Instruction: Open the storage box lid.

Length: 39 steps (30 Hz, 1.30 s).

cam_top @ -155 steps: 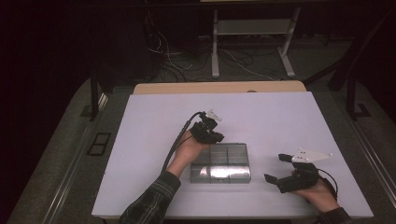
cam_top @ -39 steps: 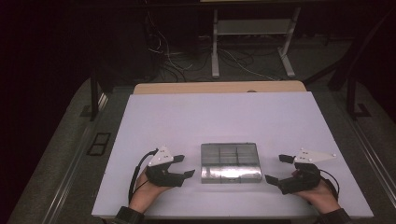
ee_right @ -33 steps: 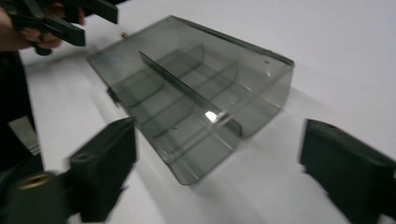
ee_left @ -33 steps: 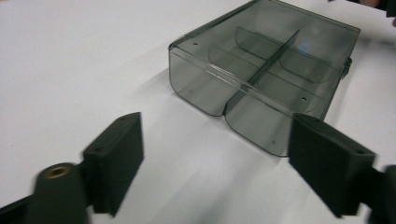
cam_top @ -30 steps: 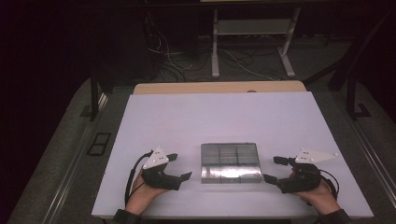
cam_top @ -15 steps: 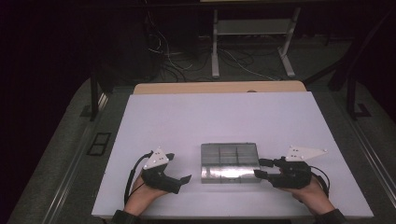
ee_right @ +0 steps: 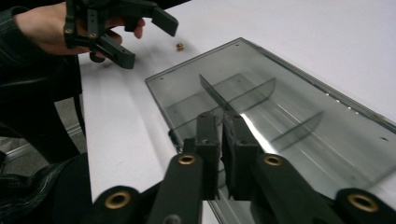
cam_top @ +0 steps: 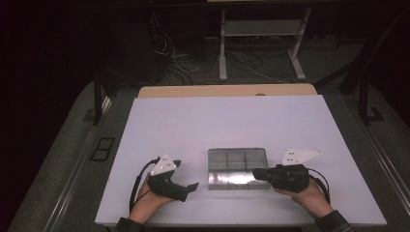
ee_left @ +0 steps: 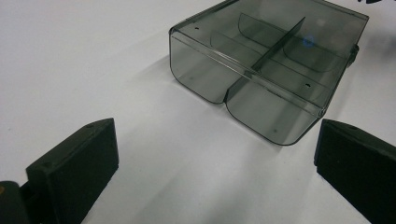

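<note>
From above, a smoky clear box [cam_top: 237, 168] is sitting near the front of a white tabletop [cam_top: 217, 121]. The left tool [cam_top: 186, 180] is resting just left of the box, apart from it, its jaws wide. The right tool [cam_top: 258, 173] is touching the box's right front corner.

Along the left tool [ee_left: 215, 163], the empty jaws are gaping toward the divided box [ee_left: 266, 65].

Along the right tool [ee_right: 221, 140], nearly closed jaws are pinching the box's [ee_right: 280, 116] near wall. A small brown bit [ee_right: 179, 46] is lying beyond.
</note>
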Each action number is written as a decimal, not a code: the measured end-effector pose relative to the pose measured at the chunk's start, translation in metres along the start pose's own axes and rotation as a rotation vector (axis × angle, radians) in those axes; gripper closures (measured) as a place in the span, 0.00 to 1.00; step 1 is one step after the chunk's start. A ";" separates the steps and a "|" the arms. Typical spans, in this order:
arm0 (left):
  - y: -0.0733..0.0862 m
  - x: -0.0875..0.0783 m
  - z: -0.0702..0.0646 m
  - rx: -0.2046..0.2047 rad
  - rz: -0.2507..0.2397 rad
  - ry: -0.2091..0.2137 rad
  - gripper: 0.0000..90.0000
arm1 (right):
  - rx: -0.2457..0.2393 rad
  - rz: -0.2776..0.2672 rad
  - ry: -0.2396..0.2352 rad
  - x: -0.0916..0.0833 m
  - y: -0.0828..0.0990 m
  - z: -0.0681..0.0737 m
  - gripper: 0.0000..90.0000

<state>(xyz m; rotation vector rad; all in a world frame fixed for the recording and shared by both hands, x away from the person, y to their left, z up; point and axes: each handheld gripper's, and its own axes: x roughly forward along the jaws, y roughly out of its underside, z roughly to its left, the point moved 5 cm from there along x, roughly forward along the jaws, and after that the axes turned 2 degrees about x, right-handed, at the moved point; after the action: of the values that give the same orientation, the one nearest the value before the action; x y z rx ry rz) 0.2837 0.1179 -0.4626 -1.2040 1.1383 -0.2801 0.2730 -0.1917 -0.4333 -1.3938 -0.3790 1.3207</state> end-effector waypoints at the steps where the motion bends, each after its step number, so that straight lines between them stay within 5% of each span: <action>1: 0.000 0.000 0.000 0.002 0.000 0.000 0.00 | -0.003 0.003 -0.004 0.001 0.000 0.001 0.96; 19: 0.001 0.002 0.000 0.002 0.000 0.009 0.00 | -0.036 0.053 -0.074 0.024 0.013 0.019 0.99; 39: 0.002 0.003 -0.001 0.013 0.009 0.015 0.00 | -0.084 0.140 -0.037 0.041 0.039 0.026 0.99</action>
<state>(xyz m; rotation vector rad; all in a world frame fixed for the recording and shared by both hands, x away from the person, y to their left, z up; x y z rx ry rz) 0.2835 0.1155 -0.4661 -1.1871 1.1536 -0.2895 0.2471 -0.1581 -0.4791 -1.4903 -0.3703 1.4605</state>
